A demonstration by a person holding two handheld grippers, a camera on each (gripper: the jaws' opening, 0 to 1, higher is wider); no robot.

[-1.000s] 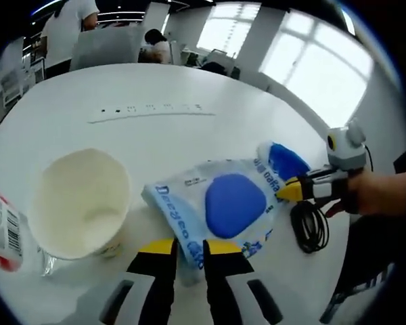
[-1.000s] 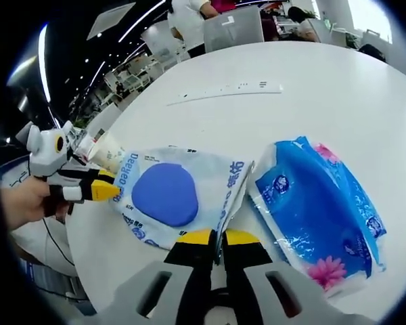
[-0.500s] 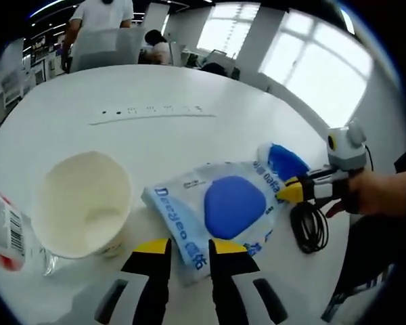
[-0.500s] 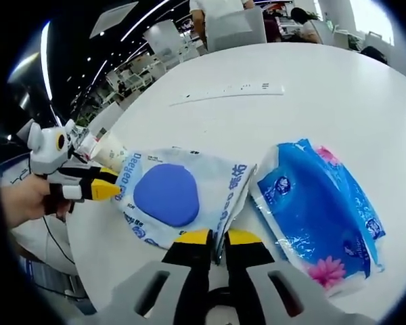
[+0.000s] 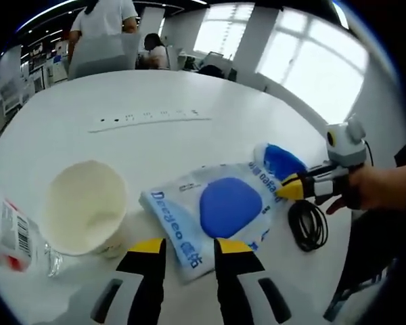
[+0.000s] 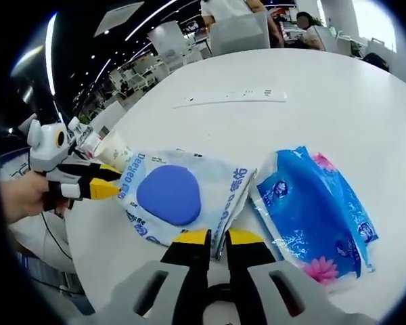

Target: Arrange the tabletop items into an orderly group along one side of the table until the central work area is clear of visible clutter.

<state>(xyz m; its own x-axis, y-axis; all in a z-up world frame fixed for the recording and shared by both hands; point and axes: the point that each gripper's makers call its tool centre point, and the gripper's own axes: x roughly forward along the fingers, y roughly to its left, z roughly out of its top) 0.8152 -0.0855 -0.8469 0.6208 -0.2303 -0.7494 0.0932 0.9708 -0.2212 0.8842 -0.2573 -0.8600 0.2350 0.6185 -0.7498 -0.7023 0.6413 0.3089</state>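
— What is seen of the wipes pack (image 5: 220, 211)?
— A flat, pale plastic pack with blue lettering and a large rounded blue lid is seen lying on the tabletop (image 5: 149, 88), at lower centre of the left gripper view. One edge of it is pinched between the nearly closed yellow tips of the right tool (image 6: 216, 237), at lower centre of the right gripper view. The left tool (image 5: 187, 245) is held open, its tips set either side of the pack's near corner without a grip being shown.

— And beside it?
— A blue tissue pack (image 6: 314, 213) with a pink flower print is laid just beside the wipes pack, at right of the right gripper view. A cream paper cup (image 5: 84, 208) is stood upright at lower left of the left gripper view, with a clear bottle (image 5: 10, 233) bearing a red-and-white label next to it.

— The surface and room?
— A white tabletop is shown, crossed by a long white power strip (image 5: 149, 120) at upper centre. Bright windows and an office with people behind are seen.

— The counts?
— Two packs, one cup, one bottle, one strip and one coiled black cable (image 5: 310, 225) are counted.
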